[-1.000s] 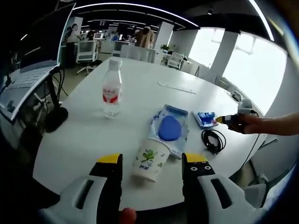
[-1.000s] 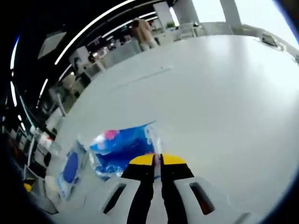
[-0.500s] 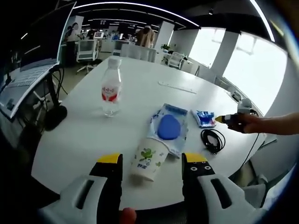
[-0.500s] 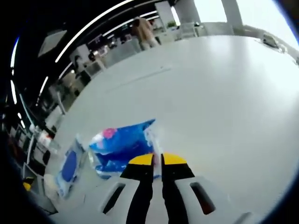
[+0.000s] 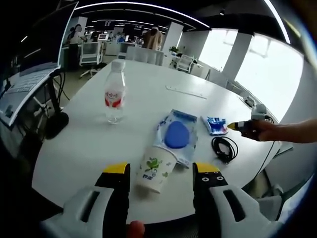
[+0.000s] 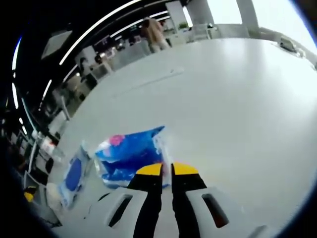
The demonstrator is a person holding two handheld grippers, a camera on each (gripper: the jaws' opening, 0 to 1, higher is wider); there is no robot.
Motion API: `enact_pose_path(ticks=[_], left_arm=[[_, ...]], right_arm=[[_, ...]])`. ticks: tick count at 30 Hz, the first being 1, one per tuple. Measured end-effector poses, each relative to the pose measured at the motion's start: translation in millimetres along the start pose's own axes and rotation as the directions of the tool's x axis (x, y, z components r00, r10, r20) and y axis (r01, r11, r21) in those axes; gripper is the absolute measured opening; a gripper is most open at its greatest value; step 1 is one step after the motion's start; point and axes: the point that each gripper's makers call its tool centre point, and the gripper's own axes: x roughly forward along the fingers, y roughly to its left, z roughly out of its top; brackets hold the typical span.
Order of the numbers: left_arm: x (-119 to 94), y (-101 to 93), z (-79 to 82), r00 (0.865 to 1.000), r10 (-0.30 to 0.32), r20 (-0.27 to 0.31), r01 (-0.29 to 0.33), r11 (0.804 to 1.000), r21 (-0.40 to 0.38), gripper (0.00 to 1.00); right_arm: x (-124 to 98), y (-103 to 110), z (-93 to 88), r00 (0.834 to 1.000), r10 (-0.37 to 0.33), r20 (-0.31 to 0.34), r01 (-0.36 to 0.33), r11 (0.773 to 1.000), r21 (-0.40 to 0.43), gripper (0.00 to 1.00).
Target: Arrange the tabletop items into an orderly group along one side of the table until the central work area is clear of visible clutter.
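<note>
A white paper cup (image 5: 155, 169) with a green print stands tilted near the table's front edge, in line with the gap of my open left gripper (image 5: 162, 171); neither jaw touches it. Behind it lies a clear packet holding a blue mouse (image 5: 177, 135). A water bottle (image 5: 114, 95) stands upright at the left. My right gripper (image 6: 162, 170) is shut on the clear edge of a small blue packet (image 6: 130, 153). In the left gripper view that blue packet (image 5: 216, 125) lies right of the mouse, with the right gripper (image 5: 234, 127) and a hand on it.
A coiled black cable (image 5: 225, 148) lies near the table's right edge. A thin white strip (image 5: 187, 92) lies farther back on the round white table (image 5: 84, 144). A laptop (image 5: 22, 89) stands off the table at the left. Chairs and people are far behind.
The left gripper view has drifted slightly, so the cup sits a bit lower and more left between the jaws. The right gripper stays shut on the blue packet, which has hardly moved.
</note>
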Motion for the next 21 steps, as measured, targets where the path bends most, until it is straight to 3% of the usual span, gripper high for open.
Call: enact_pose_path(ticks=[11,15,21], left_arm=[[6.5,0.9,-4.2,1.0,-0.012,-0.025,0.012,1.0,0.015,0.51],[13.5,2.1,-13.9,0.996,-0.012,-0.087,0.018,0.997,0.069,0.52],[22.3,4.0,-18.3,0.993,-0.02,-0.117,0.03,0.996,0.085,0.53]], right_arm=[[-6.2,3.6,1.3,1.0,0.019,-0.002,-0.019,0.999,-0.042,0.08],[-12.5,4.7,-0.5,1.0,0.023,-0.002,-0.023,0.998,-0.056,0.09],[-24.0,13.6,-9.6,0.999,0.036,-0.001,-0.036,0.996,-0.088,0.09]])
